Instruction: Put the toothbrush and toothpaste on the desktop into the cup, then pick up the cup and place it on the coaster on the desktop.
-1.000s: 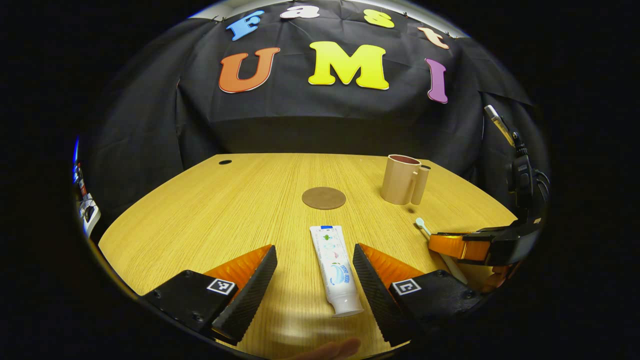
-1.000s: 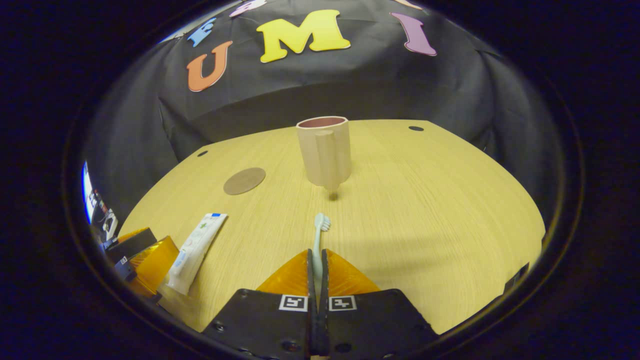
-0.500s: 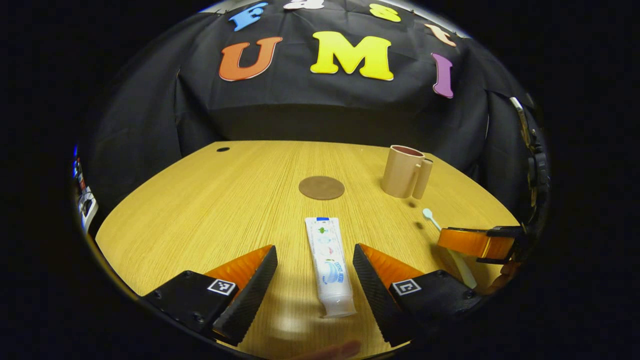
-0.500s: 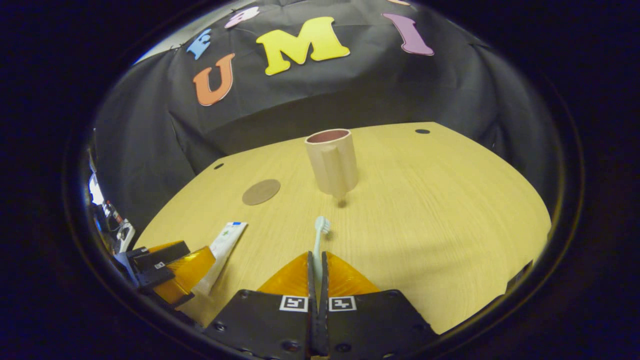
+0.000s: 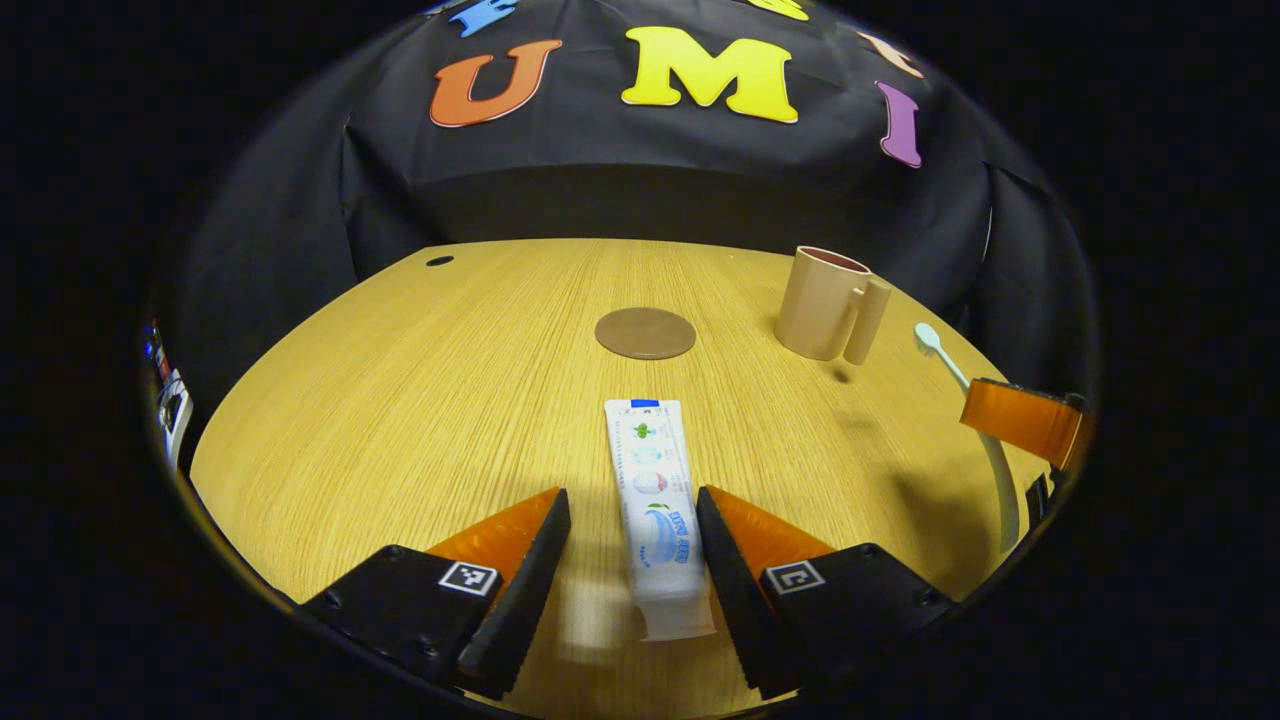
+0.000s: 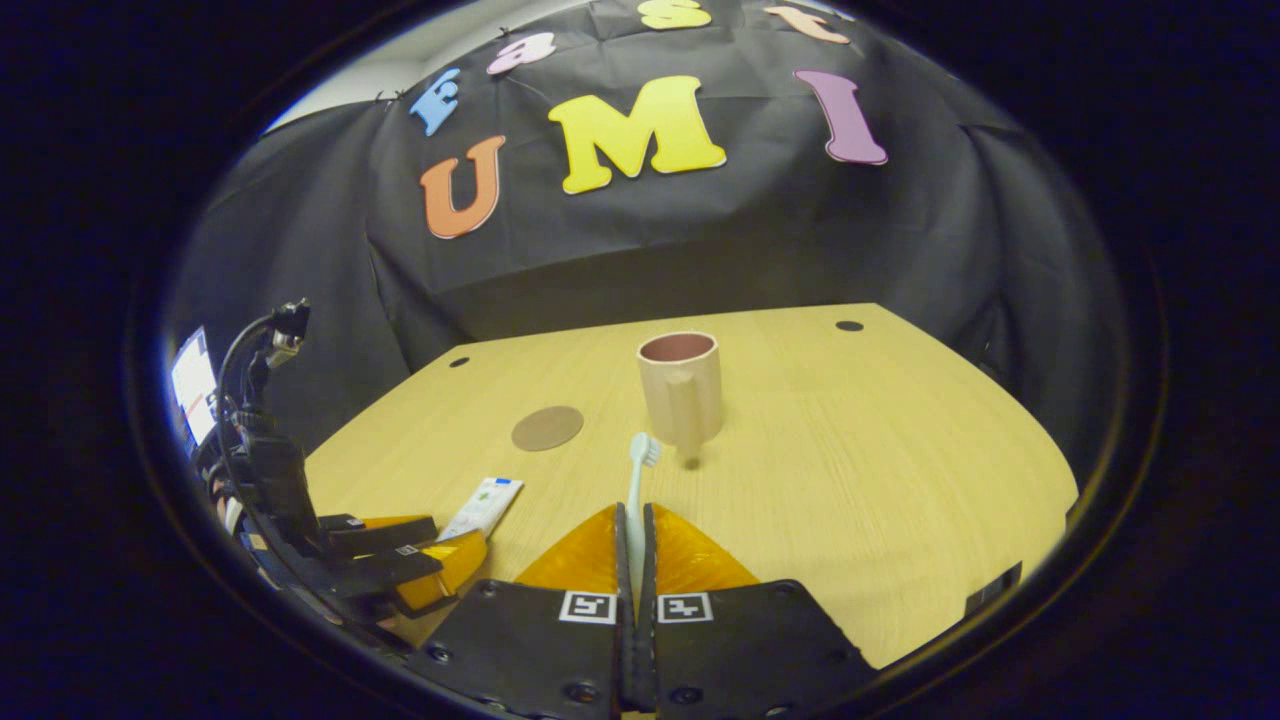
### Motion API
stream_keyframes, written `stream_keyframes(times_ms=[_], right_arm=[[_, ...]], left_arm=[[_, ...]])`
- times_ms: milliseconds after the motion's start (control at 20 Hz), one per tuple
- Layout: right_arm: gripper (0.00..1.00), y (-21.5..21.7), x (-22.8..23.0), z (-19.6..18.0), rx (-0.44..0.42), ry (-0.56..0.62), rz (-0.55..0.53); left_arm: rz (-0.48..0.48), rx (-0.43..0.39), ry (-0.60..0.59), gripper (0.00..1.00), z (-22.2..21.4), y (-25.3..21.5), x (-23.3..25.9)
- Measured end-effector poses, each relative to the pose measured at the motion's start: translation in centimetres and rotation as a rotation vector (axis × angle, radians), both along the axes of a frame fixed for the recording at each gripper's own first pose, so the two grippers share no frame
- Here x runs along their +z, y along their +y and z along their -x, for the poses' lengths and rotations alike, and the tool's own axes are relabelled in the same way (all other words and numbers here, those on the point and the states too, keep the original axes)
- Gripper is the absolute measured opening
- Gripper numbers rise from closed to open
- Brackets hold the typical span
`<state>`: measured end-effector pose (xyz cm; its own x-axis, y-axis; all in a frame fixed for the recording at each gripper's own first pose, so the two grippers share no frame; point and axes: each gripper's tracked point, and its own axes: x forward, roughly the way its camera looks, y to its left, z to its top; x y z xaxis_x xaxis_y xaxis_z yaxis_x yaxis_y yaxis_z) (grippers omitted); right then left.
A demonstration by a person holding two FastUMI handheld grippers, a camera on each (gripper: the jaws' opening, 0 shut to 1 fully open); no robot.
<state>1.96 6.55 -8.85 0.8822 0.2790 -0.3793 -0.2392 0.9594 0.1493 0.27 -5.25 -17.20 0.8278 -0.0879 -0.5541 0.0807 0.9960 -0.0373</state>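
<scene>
Right gripper (image 6: pixel 635 520) clamps the toothbrush (image 6: pixel 637 470) head-forward, aimed at the cup (image 6: pixel 680 385) (coaster (image 6: pixel 547 428) unused), while left gripper (image 5: pixel 625 545) straddles the toothpaste (image 5: pixel 655 500), fingers open for pickup.

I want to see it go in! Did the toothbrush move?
Yes. The toothbrush, clamped in the right gripper, lifted off the table and moved nearer the cup.
</scene>
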Motion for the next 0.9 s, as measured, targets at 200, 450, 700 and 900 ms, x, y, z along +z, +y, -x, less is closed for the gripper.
stream_keyframes(times_ms=[200, 450, 700, 900], right_arm=[[0.00, 0.0, 2.3, -0.4, 0.005, -0.042, -0.009], [0.01, 0.8, 4.7, -1.2, 0.029, -0.099, -0.002], [0.00, 2.3, 6.4, -2.6, 0.055, -0.142, -0.006], [0.00, 3.8, 8.9, -5.4, 0.087, -0.211, -0.027]], left_arm=[[0.010, -0.004, -0.001, 0.61, 0.0, -0.3, 0.0], [0.043, -0.007, -0.060, 0.43, 0.1, -0.3, 0.7], [0.039, -0.018, -0.234, 0.42, -0.1, 0.0, 4.7], [0.054, -0.042, -0.339, 0.41, -0.1, -0.2, 8.2]])
